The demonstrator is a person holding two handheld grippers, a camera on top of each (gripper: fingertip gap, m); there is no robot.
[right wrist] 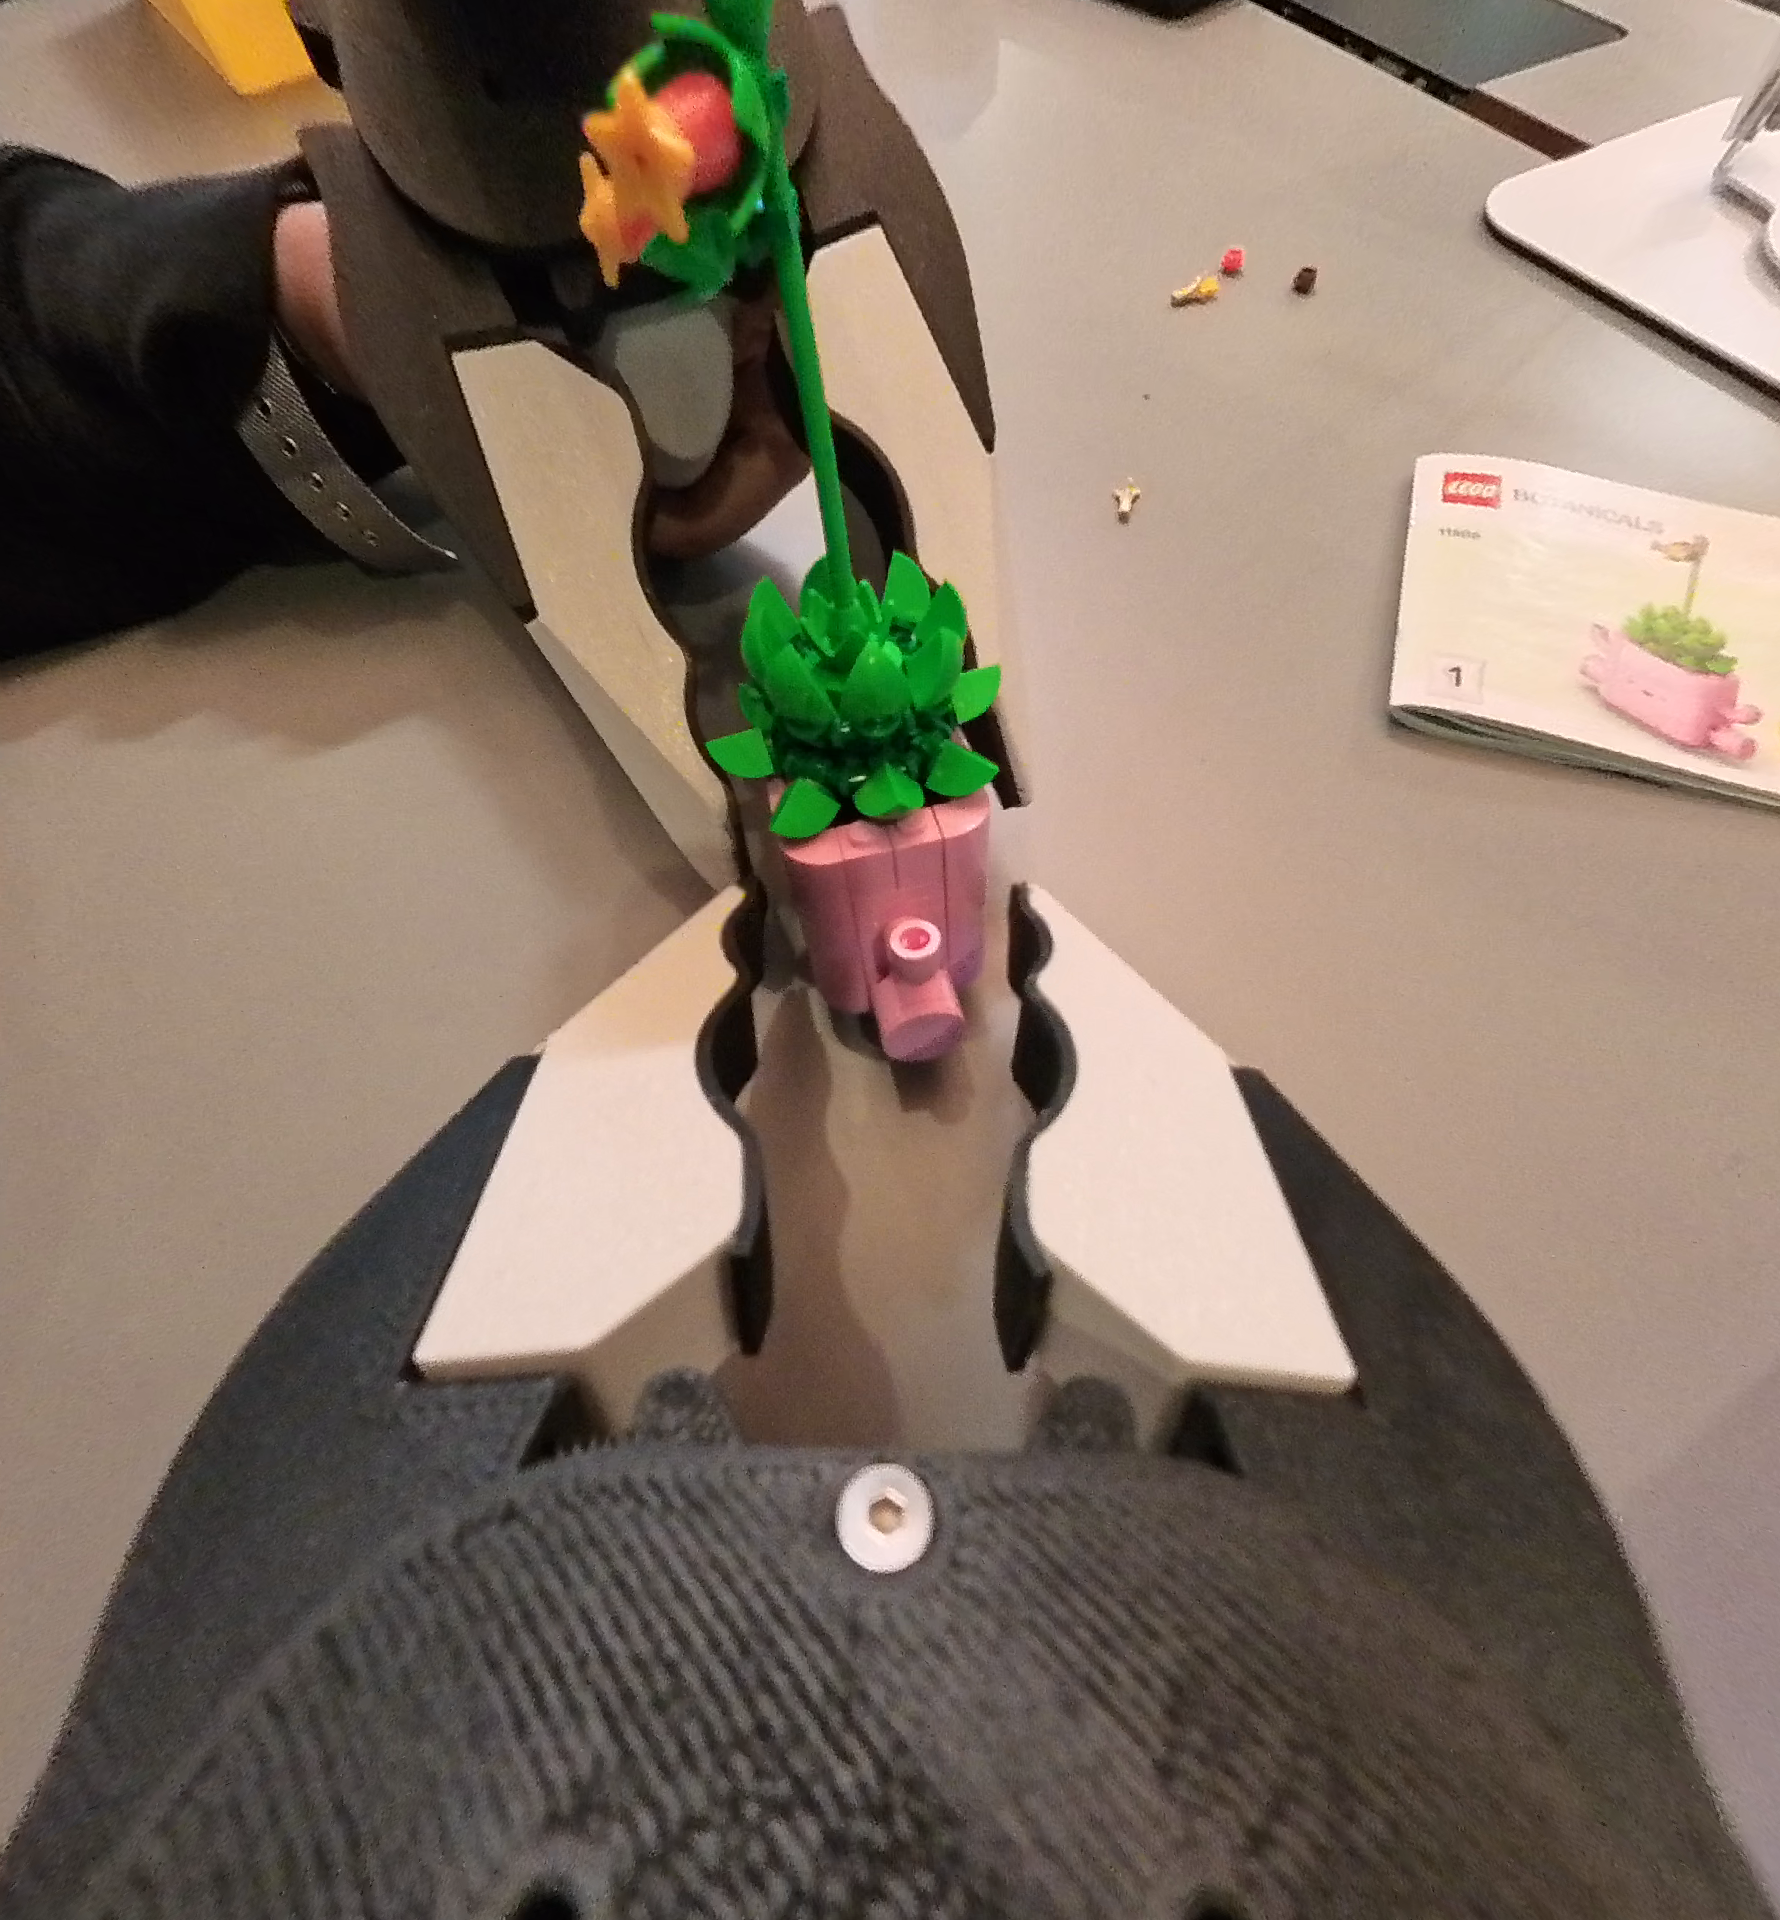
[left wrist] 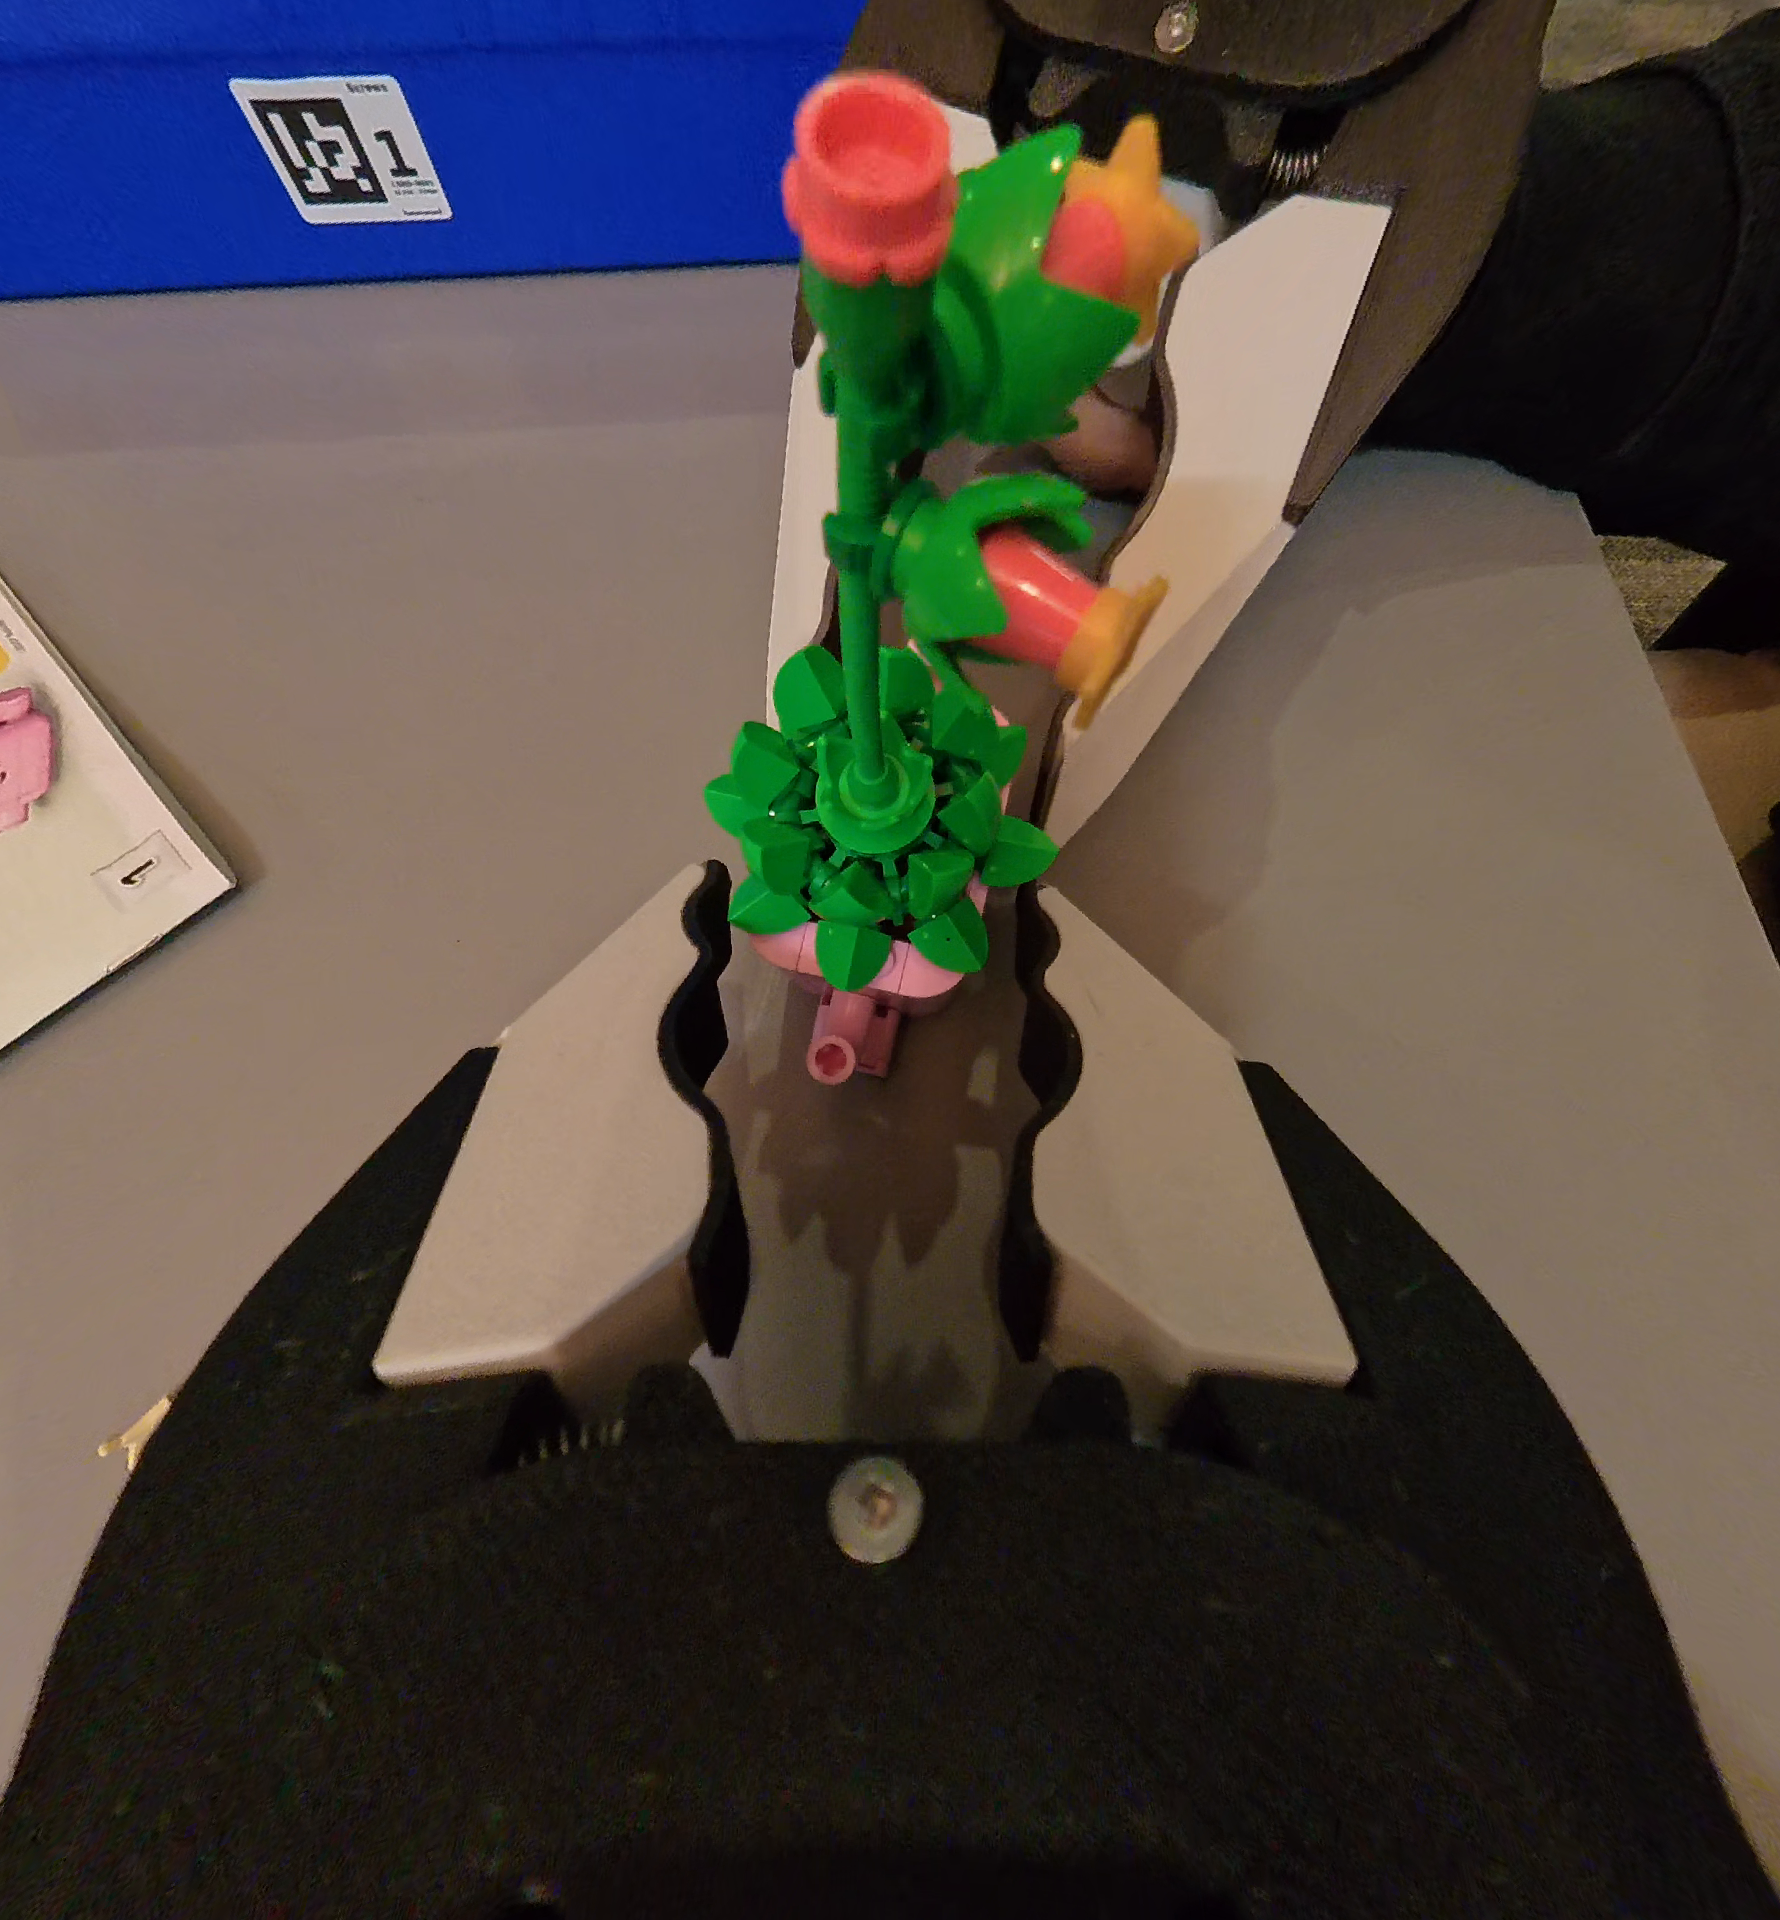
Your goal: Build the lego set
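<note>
The lego plant stands on the grey table: a pink pot (right wrist: 870, 899) with a round foot, a rosette of green leaves (left wrist: 865, 831), and a tall green stem (left wrist: 860, 582) with red-and-yellow flowers (left wrist: 1062, 613). My left gripper (left wrist: 875, 904) has a finger on each side of the pot's far end and presses against it; it also shows in the right wrist view (right wrist: 870, 805). My right gripper (right wrist: 881, 914) faces it, its tips flanking the pot's near end with thin gaps. In the left wrist view the right gripper's fingers (left wrist: 1114, 727) stand behind the plant.
An instruction booklet (right wrist: 1613, 634) lies on the table, also in the left wrist view (left wrist: 44, 810). A blue box (left wrist: 450, 135) with a tag stands at the back. Small loose pieces (right wrist: 1229, 272), a white stand base (right wrist: 1644, 260), a yellow object (right wrist: 242, 42) and a person's sleeve (right wrist: 86, 395) are nearby. Both grippers' tips are close together, under 4 cm apart.
</note>
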